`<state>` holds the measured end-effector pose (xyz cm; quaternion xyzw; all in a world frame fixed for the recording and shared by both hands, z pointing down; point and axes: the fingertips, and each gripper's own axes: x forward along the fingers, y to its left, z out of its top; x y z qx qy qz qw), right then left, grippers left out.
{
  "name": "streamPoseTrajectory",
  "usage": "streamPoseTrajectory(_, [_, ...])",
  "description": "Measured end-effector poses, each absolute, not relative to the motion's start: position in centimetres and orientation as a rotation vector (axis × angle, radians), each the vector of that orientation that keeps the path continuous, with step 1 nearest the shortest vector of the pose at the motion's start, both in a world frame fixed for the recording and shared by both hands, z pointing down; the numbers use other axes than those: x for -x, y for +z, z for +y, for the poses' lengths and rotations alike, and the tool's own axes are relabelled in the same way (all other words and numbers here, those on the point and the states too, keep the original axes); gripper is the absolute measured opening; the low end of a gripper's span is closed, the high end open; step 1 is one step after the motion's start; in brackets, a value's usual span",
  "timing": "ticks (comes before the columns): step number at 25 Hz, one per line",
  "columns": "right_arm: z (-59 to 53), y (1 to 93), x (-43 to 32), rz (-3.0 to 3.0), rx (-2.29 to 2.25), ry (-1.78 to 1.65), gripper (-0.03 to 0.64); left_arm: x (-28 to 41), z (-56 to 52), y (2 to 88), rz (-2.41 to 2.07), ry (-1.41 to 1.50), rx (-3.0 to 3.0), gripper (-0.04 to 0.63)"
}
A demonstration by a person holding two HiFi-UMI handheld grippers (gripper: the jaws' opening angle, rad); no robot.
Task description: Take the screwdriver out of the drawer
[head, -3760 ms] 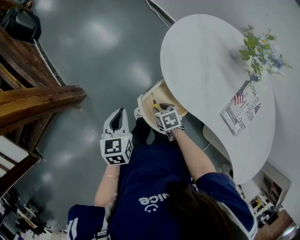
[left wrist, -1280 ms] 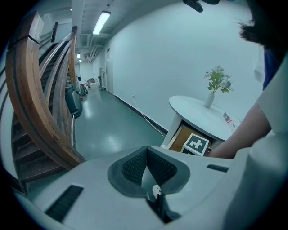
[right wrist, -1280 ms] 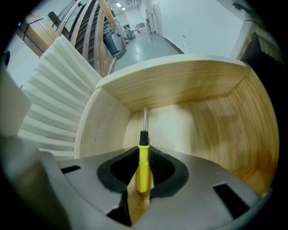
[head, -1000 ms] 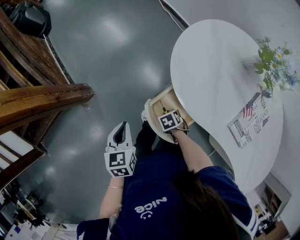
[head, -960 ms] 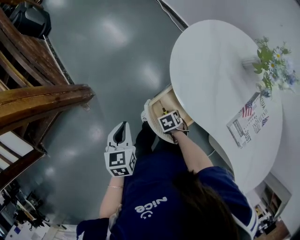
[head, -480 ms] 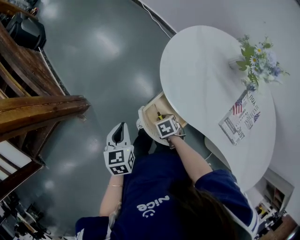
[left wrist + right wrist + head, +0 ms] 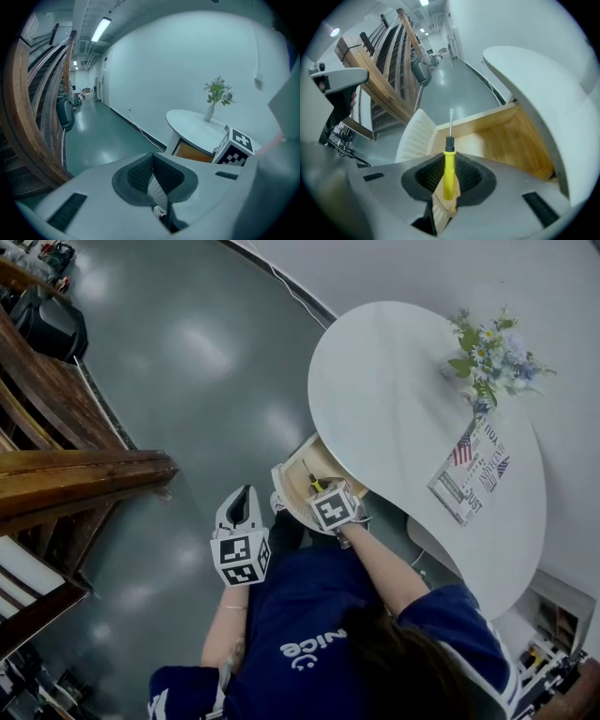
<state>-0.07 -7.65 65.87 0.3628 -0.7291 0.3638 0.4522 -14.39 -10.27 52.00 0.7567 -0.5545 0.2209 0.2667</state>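
Clamping screwdriver [image 7: 449,157], right gripper [image 7: 447,177] over drawer [image 7: 513,138] front edge, beside table [image 7: 403,399] rim.

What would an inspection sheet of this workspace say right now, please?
Surface: white rounded tabletop, mostly bare.
Job's things: yellow-handled flat-blade screwdriver, gripped above the open light wooden drawer.
Clutter: white vase of flowers; flag-printed card, both on the tabletop.
Tools: right tool shut on the screwdriver; left tool shut, empty, over the floor.
Cables: thin cable along the wall's foot.
Surroundings: glossy grey floor; wooden stair railing.
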Motion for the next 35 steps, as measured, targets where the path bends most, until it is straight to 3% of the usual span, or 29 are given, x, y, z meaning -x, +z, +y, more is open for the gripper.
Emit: streamPoseTrajectory(35, [-10.2, 50.3, -5.1, -2.027, -1.399, 0.792, 0.078, 7.5, -13.9, 46.7, -1.334, 0.491, -2.336, 0.005])
